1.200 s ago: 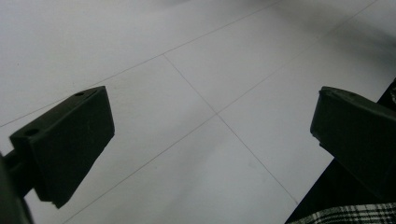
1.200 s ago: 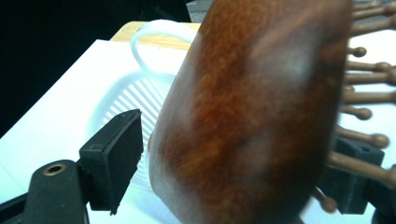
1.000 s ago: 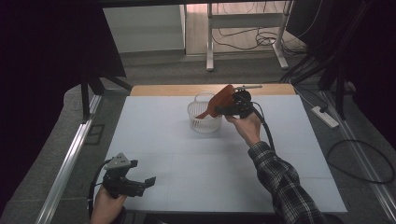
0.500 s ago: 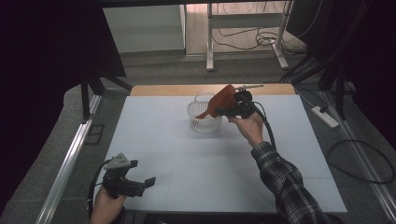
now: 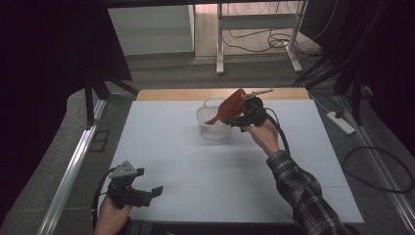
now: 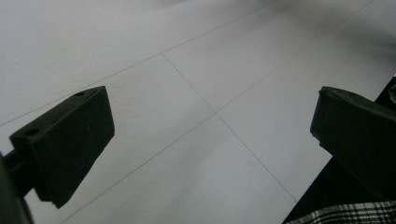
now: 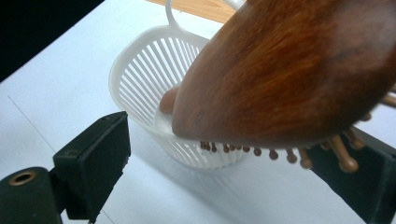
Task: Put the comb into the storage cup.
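Right tool [image 5: 238, 119] raised over the far middle of the white table [image 5: 195, 161], jaws spread apart, a wooden hairbrush [image 5: 227, 110] lying tilted between them with its handle end down inside the white slatted basket [image 5: 211, 128]. In the right gripper view, brush [image 7: 299, 79] bristles facing down, resting over the basket [image 7: 140, 84] rim; grip not discernible. Left tool [image 5: 147, 195] low at the near left table edge, jaws wide apart, empty.

Only the white basket [image 5: 214, 123] with the wooden hairbrush [image 5: 228, 106] interrupts the bare white table [image 5: 195, 161].
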The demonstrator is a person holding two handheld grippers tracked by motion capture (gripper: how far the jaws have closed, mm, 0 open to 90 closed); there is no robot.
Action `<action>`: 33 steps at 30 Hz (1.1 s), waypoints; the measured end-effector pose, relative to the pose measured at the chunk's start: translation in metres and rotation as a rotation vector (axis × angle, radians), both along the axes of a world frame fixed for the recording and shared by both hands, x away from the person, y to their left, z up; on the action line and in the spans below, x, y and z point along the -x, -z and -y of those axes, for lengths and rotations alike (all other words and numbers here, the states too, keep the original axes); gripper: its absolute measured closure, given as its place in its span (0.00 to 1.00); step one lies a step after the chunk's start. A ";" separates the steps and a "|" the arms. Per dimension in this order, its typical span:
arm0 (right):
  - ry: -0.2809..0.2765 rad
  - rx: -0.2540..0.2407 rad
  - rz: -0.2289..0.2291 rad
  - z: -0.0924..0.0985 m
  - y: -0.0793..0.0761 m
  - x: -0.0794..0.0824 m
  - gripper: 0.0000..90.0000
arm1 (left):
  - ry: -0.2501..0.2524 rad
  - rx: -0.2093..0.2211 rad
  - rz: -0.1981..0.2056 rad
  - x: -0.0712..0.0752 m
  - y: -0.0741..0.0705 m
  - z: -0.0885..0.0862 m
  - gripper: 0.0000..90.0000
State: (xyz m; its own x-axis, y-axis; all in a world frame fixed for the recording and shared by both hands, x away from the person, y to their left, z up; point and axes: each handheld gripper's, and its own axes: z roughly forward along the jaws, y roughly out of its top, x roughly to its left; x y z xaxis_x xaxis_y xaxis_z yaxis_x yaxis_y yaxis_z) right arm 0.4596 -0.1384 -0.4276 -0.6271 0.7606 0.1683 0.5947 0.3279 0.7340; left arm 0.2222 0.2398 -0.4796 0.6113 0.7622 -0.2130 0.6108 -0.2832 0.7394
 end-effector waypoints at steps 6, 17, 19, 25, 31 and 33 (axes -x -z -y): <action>-0.012 0.022 0.015 0.003 -0.003 0.005 0.06 | 0.001 0.000 -0.001 0.000 0.000 0.000 0.00; -0.031 0.038 0.045 0.010 -0.008 0.015 0.03 | 0.000 -0.005 0.001 0.000 0.000 0.000 0.00; -0.033 0.041 0.047 0.012 -0.008 0.016 0.02 | 0.000 -0.007 0.001 0.000 0.000 0.000 0.00; -0.045 0.047 0.044 0.015 -0.007 0.021 0.02 | -0.003 -0.011 -0.001 0.000 0.000 0.001 0.00; -0.057 0.049 0.039 0.017 -0.004 0.026 0.02 | -0.004 -0.012 -0.003 0.000 0.000 0.001 0.00; -0.058 0.050 0.039 0.019 -0.004 0.028 0.02 | -0.005 -0.012 -0.003 0.000 0.000 0.001 0.00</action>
